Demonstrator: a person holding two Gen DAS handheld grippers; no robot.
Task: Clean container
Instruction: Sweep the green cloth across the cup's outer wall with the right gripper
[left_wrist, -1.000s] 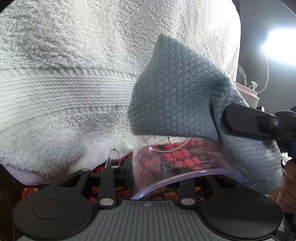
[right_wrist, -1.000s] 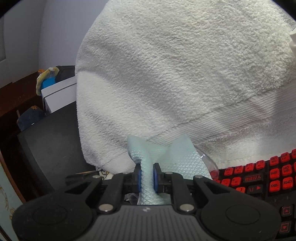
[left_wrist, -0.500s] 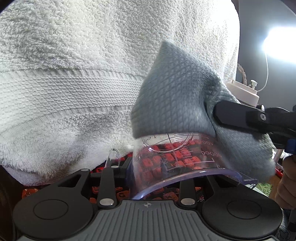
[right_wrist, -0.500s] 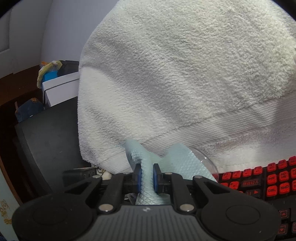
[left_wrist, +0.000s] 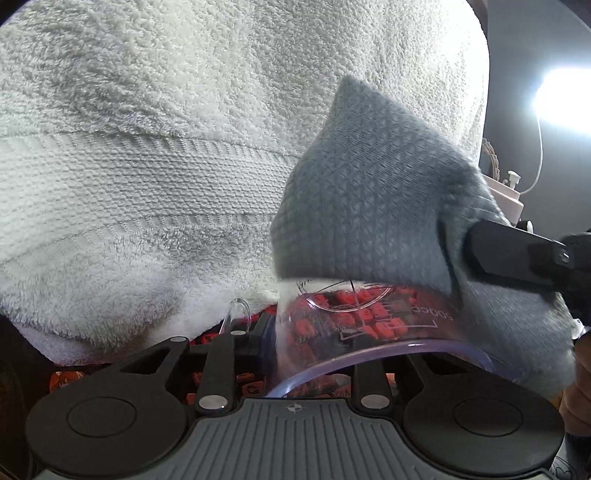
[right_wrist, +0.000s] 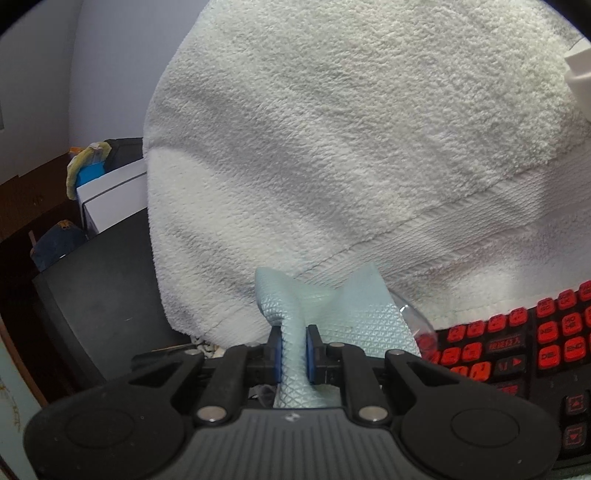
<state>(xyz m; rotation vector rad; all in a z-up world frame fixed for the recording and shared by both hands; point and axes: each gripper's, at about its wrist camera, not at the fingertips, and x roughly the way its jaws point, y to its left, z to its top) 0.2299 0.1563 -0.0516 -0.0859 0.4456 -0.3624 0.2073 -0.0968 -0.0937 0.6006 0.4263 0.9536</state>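
Right now the clear measuring cup (left_wrist: 354, 325) sits close in front of my left gripper (left_wrist: 293, 332), lying on its side with its purple-tinted rim toward the camera and printed scale marks reading upside down on its wall. My left fingers reach forward on either side of its near wall and handle; the cup hides the tips, so I cannot tell whether they are closed or how tightly they hold. A loop of the clear handle shows at about 9 o'clock from the cup body.

Draped over the cup's far end, from 12 round to 3 o'clock, is the blue-grey cloth (left_wrist: 373, 192), pressed against the wall. A black finger of my right gripper comes in from 3 o'clock and meets the cloth there.

From my right wrist view, my right gripper (right_wrist: 292, 349) is closed on the cloth (right_wrist: 291, 354), its blue pads pinching a narrow gathered neck of the fabric. The cloth fans out beyond the pads, and the cup's clear edge (right_wrist: 415, 321) peeks out at 2 o'clock from them.

Behind everything hangs a big white towel (left_wrist: 166, 147). Under the cup lies a black keyboard (right_wrist: 524, 343) with red-lit keys, showing red through the cup. A bright lamp (left_wrist: 565, 99) glares at 2 o'clock in the left view.
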